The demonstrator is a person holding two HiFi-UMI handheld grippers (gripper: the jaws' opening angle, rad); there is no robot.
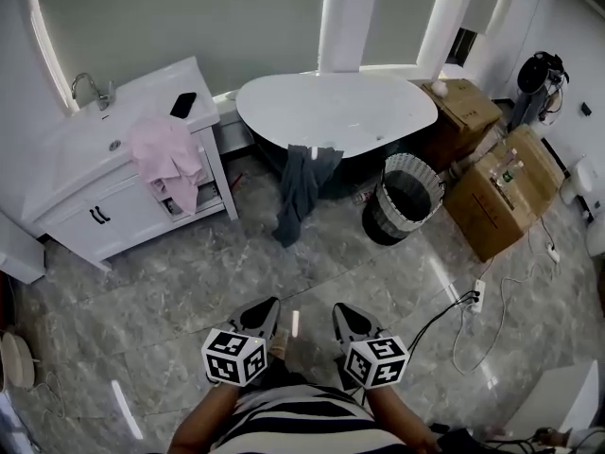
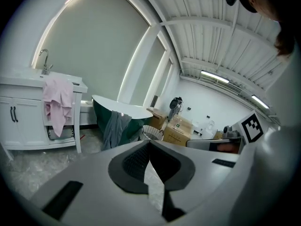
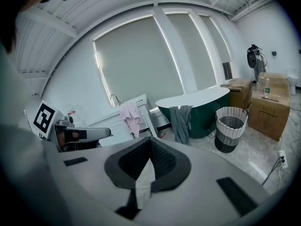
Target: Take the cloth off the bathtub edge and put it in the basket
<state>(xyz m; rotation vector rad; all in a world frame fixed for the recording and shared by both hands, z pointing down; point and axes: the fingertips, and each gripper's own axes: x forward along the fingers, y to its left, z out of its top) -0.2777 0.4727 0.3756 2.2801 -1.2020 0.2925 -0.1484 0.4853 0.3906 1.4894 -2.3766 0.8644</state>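
Grey cloth (image 1: 301,192) hangs over the near edge of the bathtub (image 1: 336,112) and droops to the floor (image 1: 189,291), with the basket (image 1: 405,200) just beside it. The left tongs (image 1: 262,312) and right tongs (image 1: 348,315) are both clenched on nothing, well apart from the cloth. It looks best to step close, open one pair, and pinch the cloth up high by the edge so it lifts clean.

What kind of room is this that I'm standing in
Most likely a bathroom, perhaps still being fitted out. A freestanding bathtub stands by the window, a white vanity carries a sink and tap, and cardboard boxes stand along one wall.
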